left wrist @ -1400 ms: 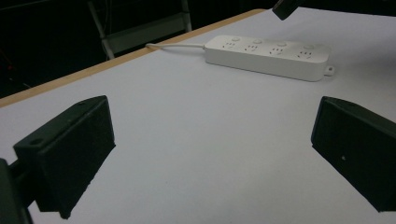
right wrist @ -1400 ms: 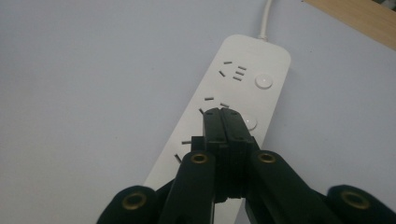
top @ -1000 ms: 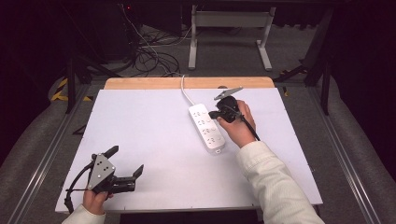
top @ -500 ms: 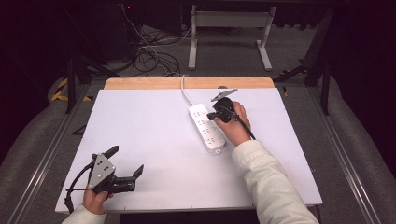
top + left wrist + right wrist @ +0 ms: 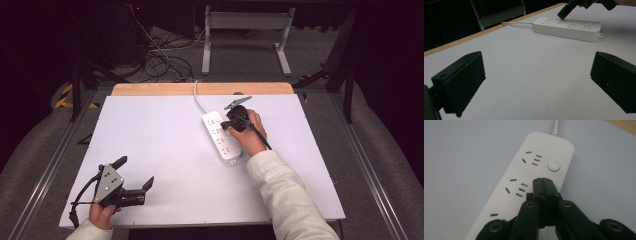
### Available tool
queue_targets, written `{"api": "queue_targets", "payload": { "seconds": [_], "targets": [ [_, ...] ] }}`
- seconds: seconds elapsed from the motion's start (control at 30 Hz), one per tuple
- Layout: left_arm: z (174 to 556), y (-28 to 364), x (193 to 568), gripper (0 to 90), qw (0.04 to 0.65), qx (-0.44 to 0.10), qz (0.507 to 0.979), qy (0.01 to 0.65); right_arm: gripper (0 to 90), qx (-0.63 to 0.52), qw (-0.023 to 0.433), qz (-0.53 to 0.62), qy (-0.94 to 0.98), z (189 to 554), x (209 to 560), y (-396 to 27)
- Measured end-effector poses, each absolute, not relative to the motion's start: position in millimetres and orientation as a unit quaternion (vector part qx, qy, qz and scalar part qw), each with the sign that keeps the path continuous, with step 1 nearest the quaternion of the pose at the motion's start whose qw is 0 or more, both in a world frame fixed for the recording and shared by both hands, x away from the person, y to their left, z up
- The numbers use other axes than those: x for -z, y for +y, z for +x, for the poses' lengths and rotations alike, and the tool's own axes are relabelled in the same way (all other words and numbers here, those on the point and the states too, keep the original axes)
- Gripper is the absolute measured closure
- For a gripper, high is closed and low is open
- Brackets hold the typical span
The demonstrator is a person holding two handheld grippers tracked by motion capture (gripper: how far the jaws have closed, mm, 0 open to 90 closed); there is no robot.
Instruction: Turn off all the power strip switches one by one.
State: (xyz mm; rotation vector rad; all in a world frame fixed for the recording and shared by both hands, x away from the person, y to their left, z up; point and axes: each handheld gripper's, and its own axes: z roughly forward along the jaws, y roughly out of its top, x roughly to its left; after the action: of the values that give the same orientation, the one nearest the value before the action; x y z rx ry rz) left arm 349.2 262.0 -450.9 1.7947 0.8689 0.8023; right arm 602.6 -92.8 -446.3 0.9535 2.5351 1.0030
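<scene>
Near edge first: your left gripper [image 5: 131, 186] sits low at the near-left of the white tabletop [image 5: 160, 150], jaws spread wide with nothing between them, same spot as a second ago, so it plays no part right now. Farther in, right of centre, the long white plastic power strip [image 5: 221, 138] lies flat on the table, running diagonally, its white cord [image 5: 198, 100] leaving the far end toward the wooden far edge [image 5: 200, 89]. Your right gripper [image 5: 543, 182] has its jaws pressed fully together, holding nothing, tips acting as one blunt point. What changed: over the last second that hand has dropped slightly toward the strip; from the high view it is only a small shift, and the gripper now sits over the far half of the strip. In the right gripper view the closed tips rest over the strip's top face, just short of the round white push button [image 5: 554, 166] and beside the second socket group; in the left gripper view the tips look touching or nearly touching the top face, I can't tell which. My read: you're lining up to press the switch, but the tip isn't on it yet; it needs a short nudge toward the far end before you push down, or you'll just press the casing. Containers: none on the table; all socket slots I can see on the strip are empty, no plugs in.
</scene>
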Motion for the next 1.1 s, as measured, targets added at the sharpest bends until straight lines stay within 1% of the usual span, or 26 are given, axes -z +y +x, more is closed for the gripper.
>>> {"api": "queue_targets", "payload": {
  "seconds": [0.4,0.77,0.97,1.1],
  "targets": [
    [348.9,261.9,450.8,0.3,0.477,-0.329,0.734,0.355,90.0,-0.343,0.126,0.331,0.870,603.0,450.0,-91.1],
    [348.7,261.7,450.8,0.3,0.477,-0.329,0.734,0.354,90.0,-0.337,0.142,0.331,0.870,599.7,450.4,-88.1],
    [348.6,261.5,450.9,0.3,0.476,-0.328,0.735,0.354,90.0,-0.344,0.128,0.345,0.864,601.4,451.0,-90.8],
    [349.2,262.2,450.9,0.3,0.475,-0.331,0.736,0.352,90.0,-0.340,0.132,0.350,0.863,600.5,451.9,-88.9]
  ]
}}
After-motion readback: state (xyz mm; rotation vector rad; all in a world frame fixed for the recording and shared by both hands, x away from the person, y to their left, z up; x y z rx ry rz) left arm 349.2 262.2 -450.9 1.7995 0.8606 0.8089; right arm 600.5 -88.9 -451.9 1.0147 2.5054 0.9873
